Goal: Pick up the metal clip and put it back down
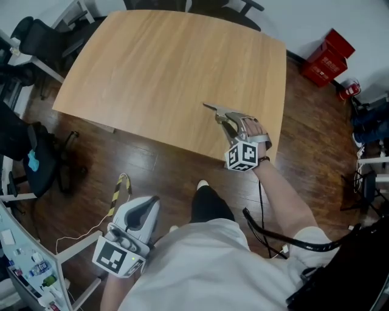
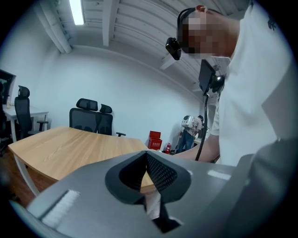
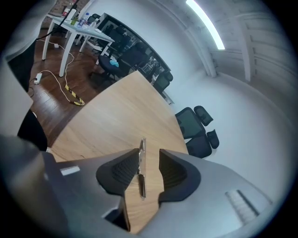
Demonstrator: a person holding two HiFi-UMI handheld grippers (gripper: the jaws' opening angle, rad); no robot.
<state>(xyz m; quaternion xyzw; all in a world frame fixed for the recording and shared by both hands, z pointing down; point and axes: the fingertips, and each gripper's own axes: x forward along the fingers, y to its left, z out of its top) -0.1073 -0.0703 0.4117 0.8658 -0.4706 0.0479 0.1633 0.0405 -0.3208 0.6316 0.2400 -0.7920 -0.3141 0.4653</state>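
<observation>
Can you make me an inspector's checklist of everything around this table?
Surface: wooden table, bare apart from the clip.
Job's things: metal clip, near the table's edge, between the right jaws.
Clutter: nothing seen on the table.
Grippers: right gripper open, jaws apart around the clip; left gripper shut, empty, held low off the table.
Cables: black cable beside the person's right arm.
Surroundings: office chairs, red boxes, dark wood floor, yellow-and-black strip on it.

Office meeting room. Contents: large wooden bench (image 1: pixel 170 73); black swivel chairs (image 2: pixel 91 122); dark plank floor (image 1: pixel 152 176); ceiling strip light (image 2: pixel 77 11); red boxes (image 1: pixel 328 58) against white wall.
</observation>
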